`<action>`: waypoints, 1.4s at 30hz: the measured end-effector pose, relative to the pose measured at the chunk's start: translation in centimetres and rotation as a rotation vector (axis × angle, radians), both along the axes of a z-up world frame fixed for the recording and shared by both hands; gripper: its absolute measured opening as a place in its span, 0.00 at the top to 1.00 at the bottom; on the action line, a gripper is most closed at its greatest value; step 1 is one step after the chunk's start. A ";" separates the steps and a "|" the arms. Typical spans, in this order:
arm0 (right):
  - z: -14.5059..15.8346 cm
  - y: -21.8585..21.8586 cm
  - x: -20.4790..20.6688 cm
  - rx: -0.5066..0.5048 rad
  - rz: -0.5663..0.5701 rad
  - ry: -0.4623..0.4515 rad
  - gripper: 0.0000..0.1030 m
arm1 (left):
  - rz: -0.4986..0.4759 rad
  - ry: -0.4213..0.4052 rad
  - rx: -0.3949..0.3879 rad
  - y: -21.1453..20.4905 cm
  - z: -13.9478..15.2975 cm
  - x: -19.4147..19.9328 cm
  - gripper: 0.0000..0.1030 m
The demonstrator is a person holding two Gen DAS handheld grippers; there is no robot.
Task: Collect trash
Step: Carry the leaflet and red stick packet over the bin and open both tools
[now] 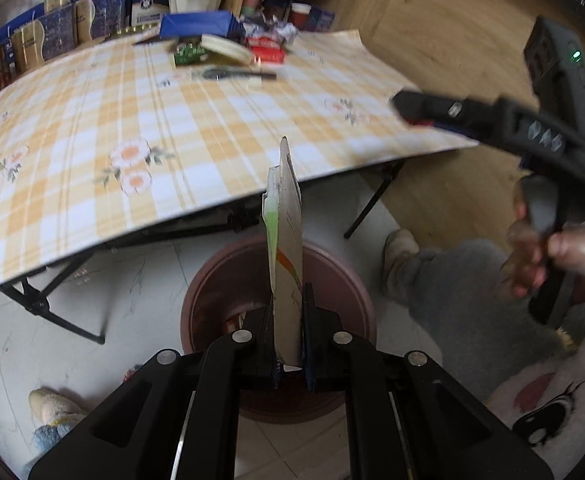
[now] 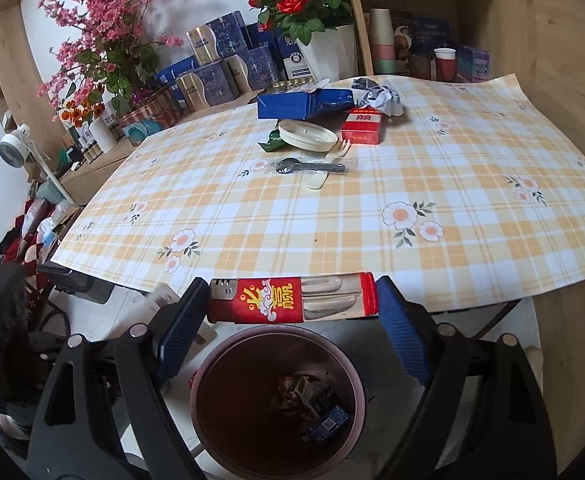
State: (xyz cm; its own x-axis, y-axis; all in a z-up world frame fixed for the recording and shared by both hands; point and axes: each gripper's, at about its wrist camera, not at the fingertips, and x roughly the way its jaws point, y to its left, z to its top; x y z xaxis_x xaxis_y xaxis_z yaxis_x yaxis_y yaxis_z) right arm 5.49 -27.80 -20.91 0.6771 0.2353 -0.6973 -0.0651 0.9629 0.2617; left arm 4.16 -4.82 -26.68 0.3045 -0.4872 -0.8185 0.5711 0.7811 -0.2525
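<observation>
Maroon bin [image 2: 276, 400] waits below both grippers: left gripper [image 1: 288, 320] pinches a flattened carton [image 1: 286, 240], right gripper [image 2: 292, 304] clamps a red lighter [image 2: 292, 298] endwise; releasing over it looks next.

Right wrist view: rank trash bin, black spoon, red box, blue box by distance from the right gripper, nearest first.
From the right gripper:
1. Trash bin, on the floor just below the fingers.
2. Black spoon, mid-table.
3. Red box, behind the spoon, to its right.
4. Blue box, at the table's far edge.
</observation>
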 end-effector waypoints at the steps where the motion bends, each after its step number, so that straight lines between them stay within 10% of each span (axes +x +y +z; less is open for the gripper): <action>1: 0.1 -0.2 -0.2 0.008 -0.004 -0.001 0.19 | 0.000 0.010 0.014 -0.1 -0.4 0.1 0.91; 12: -0.9 -0.6 -0.4 0.034 -0.008 0.030 0.19 | -0.077 0.059 0.154 -2.1 -4.2 0.5 0.89; 16: -1.6 -0.2 -0.5 0.034 0.002 0.051 0.19 | -0.047 -0.003 0.149 -1.8 -3.9 0.5 0.47; 24: -4.2 1.3 -1.1 0.040 0.021 0.131 0.19 | 0.193 -0.169 0.031 2.2 0.6 0.6 0.11; 32: -7.2 4.7 -1.9 0.004 0.106 0.229 0.19 | 0.468 -0.220 -0.028 6.5 3.1 -0.4 0.06; 42: -8.7 7.2 -1.9 -0.030 0.206 0.294 0.19 | 0.528 -0.145 -0.024 7.6 1.6 0.3 0.06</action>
